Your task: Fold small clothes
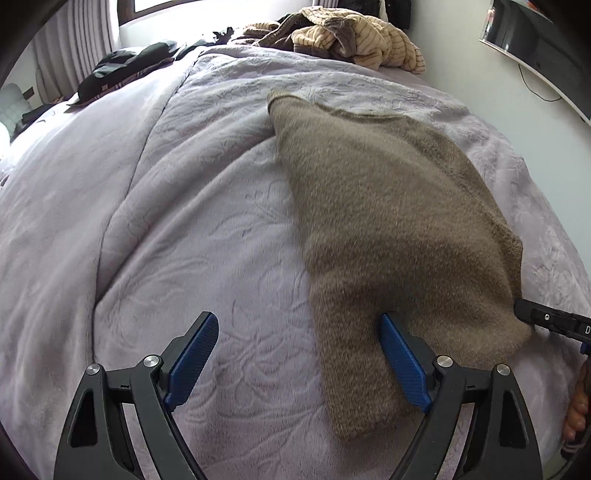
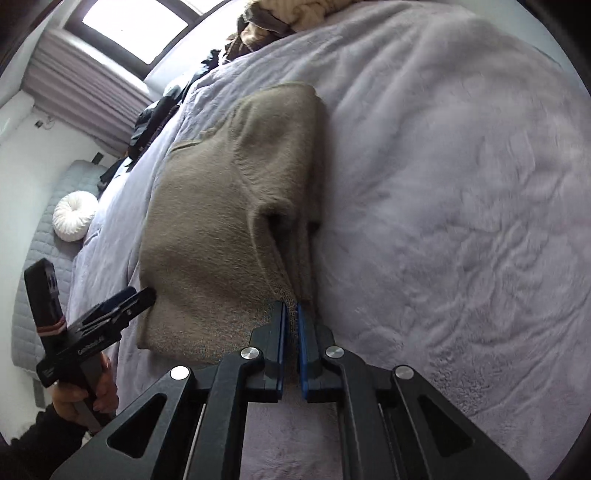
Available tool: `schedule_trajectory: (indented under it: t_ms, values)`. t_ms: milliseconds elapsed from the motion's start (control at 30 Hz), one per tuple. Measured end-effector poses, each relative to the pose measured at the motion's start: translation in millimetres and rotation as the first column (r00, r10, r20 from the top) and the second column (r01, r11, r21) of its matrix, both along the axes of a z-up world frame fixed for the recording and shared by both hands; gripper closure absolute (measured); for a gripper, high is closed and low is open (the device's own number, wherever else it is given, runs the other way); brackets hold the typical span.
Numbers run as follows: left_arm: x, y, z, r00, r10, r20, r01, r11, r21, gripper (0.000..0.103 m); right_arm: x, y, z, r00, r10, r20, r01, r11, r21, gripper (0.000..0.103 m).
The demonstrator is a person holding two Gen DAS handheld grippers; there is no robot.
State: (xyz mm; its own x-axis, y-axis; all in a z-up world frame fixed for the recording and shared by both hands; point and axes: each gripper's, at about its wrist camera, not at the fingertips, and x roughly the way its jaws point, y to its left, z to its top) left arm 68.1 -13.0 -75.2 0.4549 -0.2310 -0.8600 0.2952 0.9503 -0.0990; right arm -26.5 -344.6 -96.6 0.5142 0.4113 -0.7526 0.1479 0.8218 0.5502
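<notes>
My right claw is clenched on the near edge of a fuzzy tan garment, a thin fold of the knit pinched between its blue pads. The garment lies on the bed, on a pale lilac bedspread with a faint embossed flower pattern, and it is already doubled over on itself: in the right wrist view one side shows a straight folded edge running away from me, with a dark pocket-like gap where the layers part just beyond my pads. My left claw stands released, its jaws spread wide; in the left wrist view a narrow strip of the garment runs down between them, lying close along the right-hand pad, and I cannot tell whether that pad touches it, while the other pad hovers over bare bedspread. In the right wrist view the tip of that left claw sits just beside the garment's left edge, with my left hand wrapped around its handle. At the far end of the bed sits a heap of cream and brown striped clothes, and dark clothes lie along the far left side below a window with pale curtains.
</notes>
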Motion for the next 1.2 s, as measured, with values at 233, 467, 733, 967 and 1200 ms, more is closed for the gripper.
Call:
schedule_trajectory:
  t_ms: [233, 467, 733, 967, 1200]
  values:
    - [-9.4, 4.6, -0.7, 1.0, 0.025, -0.015, -0.026, 1.0, -0.01, 0.014, -13.3, 5.1, 6.0, 1.0, 0.005, -0.001, -0.005, 0.999, -0.053, 0.092]
    - [-16.9, 6.8, 9.3, 0.999, 0.03, -0.014, -0.03, 0.999, 0.011, 0.014, -27.0, 2.6, 12.2, 0.999, -0.04, -0.007, 0.04, 0.999, 0.0, 0.091]
    - [-22.3, 11.1, 23.4, 0.999, 0.04, 0.004, -0.04, 0.999, 0.02, 0.014, -45.6, -3.6, 23.0, 0.997, -0.077, -0.009, 0.077, 0.997, 0.01, 0.085]
    - [-28.9, 8.3, 25.7, 0.999, 0.033, 0.006, -0.033, 0.999, 0.023, 0.014, -56.3, -10.0, 23.5, 0.995, -0.098, -0.025, 0.099, 0.994, 0.036, 0.085]
    - [-32.1, 3.6, 29.4, 1.0, 0.026, 0.005, -0.026, 0.999, 0.026, 0.014, -55.3, -6.8, 19.1, 0.995, -0.088, -0.038, 0.09, 0.994, 0.063, 0.084]
